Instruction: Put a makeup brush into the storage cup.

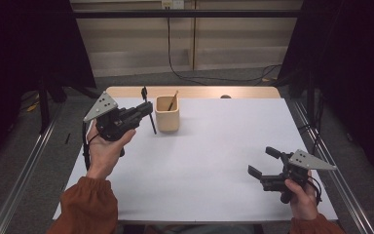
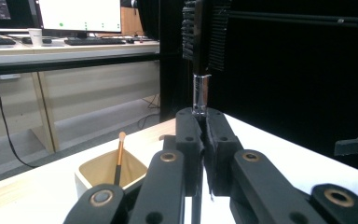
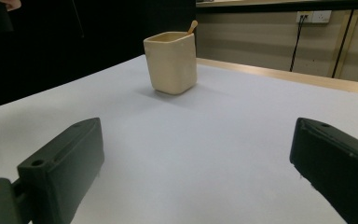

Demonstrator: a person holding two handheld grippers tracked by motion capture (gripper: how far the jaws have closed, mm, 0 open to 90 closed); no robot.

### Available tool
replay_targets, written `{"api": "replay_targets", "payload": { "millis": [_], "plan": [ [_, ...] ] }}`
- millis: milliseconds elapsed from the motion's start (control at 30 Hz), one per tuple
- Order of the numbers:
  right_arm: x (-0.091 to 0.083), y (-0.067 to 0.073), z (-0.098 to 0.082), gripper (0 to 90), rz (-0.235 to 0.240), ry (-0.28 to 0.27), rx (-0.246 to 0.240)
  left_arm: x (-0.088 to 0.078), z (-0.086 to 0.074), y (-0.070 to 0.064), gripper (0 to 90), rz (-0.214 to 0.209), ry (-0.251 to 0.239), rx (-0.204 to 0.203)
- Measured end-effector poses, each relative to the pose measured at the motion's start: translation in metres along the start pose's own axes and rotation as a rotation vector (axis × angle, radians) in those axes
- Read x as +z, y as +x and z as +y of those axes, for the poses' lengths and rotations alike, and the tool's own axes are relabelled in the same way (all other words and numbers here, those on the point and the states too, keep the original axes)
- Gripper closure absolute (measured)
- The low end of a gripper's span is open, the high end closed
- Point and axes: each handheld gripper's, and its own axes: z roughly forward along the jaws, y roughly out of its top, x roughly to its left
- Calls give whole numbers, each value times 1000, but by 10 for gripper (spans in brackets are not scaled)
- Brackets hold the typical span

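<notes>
Right gripper: nearest, low at the table's near right, jaws spread wide with nothing between them.
Left gripper: lifted at far left, jaws clamped on a thin black brush with a metal ferrule (bristle head upward).
Cream square ceramic cup: just right of the brush, holding a wooden-handled brush.
White table: broad bare surface between the grippers; cup stands near the far edge.

brush head: cut off by the top edge, above the left gripper's clamped pads
brush handle: hidden between those pads
small brush: lower end sunk inside the cup
</notes>
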Motion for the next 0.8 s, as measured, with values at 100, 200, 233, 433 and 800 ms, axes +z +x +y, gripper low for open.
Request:
{"api": "replay_targets", "payload": {
  "millis": [100, 200, 233, 433, 800],
  "plan": [
    [-4, 1, -2, 16, 9, 10, -4, -1, 3, 4, 857, 6, -6, -3],
    [-6, 0, -4, 15, 5, 23, -5, 0, 6, 7, 858, 20, -1, 4],
    [-7, -1, -5, 15, 1, 25, -3, 0, 7, 8, 858, 22, -5, 6],
    [-8, -2, -6, 15, -3, 9, 8, 4, 22, 10, 858, 20, -13, 19],
    [-7, -1, -6, 16, 1, -4, 11, 21, 26, 30, 857, 42, 7, 4]
  ]
}}
